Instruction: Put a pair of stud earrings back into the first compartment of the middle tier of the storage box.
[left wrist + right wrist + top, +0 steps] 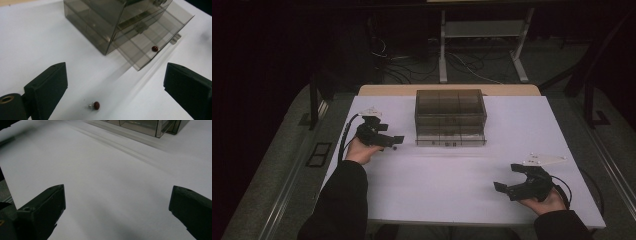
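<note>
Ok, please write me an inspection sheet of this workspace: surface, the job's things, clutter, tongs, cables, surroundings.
Surface: white rectangular table top, flat, no spills seen.
Job's things: smoky transparent plastic drawer box at the far middle, its bottom drawer pulled out; one small dark red round bead inside that drawer; a second small dark red bead with a metal pin lying loose on the table in front of the left tongs.
Clutter: nothing seen.
Tongs: left tongs open, beside the box; right tongs open, near the front right corner, holding nothing.
Cables: black cable trailing from the left tongs; loose wires on the floor behind.
Surroundings: dim room, grey floor, white metal stand beyond the table.
</note>
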{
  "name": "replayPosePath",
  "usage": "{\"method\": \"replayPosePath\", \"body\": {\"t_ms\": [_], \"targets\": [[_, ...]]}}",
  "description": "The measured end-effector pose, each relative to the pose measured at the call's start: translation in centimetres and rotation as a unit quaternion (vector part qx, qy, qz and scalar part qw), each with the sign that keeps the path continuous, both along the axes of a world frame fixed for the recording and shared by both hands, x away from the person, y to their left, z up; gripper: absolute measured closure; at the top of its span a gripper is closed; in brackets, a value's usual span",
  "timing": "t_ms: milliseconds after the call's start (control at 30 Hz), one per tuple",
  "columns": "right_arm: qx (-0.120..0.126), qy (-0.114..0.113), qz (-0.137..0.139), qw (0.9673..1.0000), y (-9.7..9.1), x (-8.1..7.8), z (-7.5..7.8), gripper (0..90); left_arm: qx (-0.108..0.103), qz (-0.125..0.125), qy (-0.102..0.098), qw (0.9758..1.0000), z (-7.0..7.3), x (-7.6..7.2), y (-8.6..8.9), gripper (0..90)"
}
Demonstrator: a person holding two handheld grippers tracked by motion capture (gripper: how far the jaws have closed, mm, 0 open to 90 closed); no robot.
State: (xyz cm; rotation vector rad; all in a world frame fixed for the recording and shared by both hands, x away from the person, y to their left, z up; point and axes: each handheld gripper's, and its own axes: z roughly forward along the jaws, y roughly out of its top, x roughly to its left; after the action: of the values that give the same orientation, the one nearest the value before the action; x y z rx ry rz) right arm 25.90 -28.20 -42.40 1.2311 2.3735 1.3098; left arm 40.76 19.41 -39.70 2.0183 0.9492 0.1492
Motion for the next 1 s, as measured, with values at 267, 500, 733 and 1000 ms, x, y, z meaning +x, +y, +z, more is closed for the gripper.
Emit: {"method": "replayPosePath", "body": {"t_ms": [267, 500, 733, 1000], "targets": [[-0.001, -0.001, 0.001, 1.0, 0.0, 0.0, -0.1, 0.2, 0.019, -0.007, 0.0, 0.9998, -1.3, 0.3, 0.1, 12.2], [-0.002, -0.001, 0.003, 1.0, 0.0, 0.0, -0.1, 0.2, 0.039, -0.021, 0.004, 0.999, -1.9, 0.4, -0.3, 19.4], [-0.001, 0.001, 0.003, 1.0, 0.0, 0.0, -0.1, 0.2, 0.054, -0.035, 0.004, 0.9979, -2.5, 0.6, -0.2, 28.0], [-0.001, 0.002, 0.003, 1.0, 0.0, 0.0, -0.1, 0.2, 0.078, -0.048, 0.012, 0.9958, -3.5, 0.5, -0.1, 36.8]]}}
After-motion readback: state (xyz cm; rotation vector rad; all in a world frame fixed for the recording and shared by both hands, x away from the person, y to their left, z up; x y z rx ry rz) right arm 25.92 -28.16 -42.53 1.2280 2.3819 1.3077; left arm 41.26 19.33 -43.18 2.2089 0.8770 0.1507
